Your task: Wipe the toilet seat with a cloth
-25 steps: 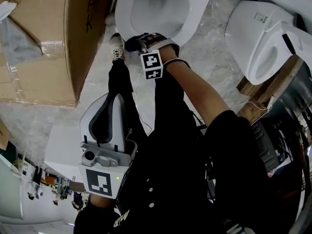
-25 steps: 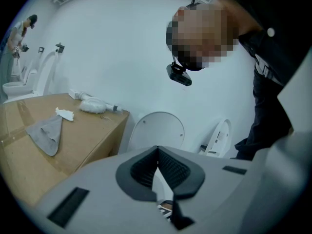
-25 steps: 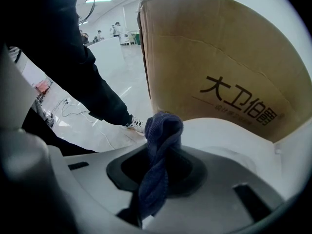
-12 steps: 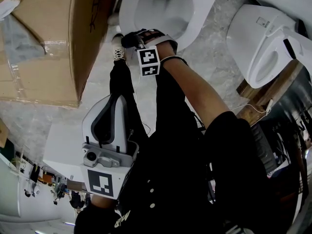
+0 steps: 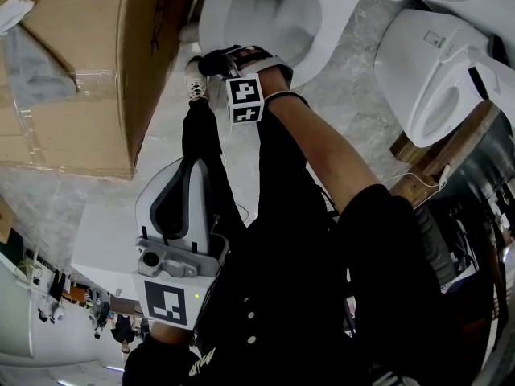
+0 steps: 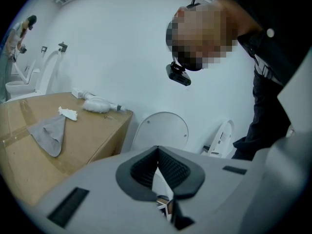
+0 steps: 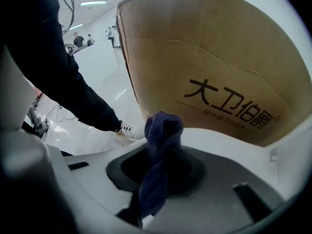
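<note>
Cloth point(image 7: 162, 130) pinched in right gripper point(image 5: 228, 61) fingers meets toilet seat's point(image 5: 326, 21) near rim; left gripper point(image 6: 157, 174), fingers pressed together, hangs well back.

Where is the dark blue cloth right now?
The cloth is clamped in the right gripper, near the top of the head view, at the edge of the toilet seat beside the box.

A large cardboard box point(image 5: 72, 71) fills the head view's upper left. At far upper right sits another white toilet point(image 5: 434, 63), with wooden boards point(image 5: 438, 147) just below it, on the marble floor point(image 5: 354, 103).
</note>
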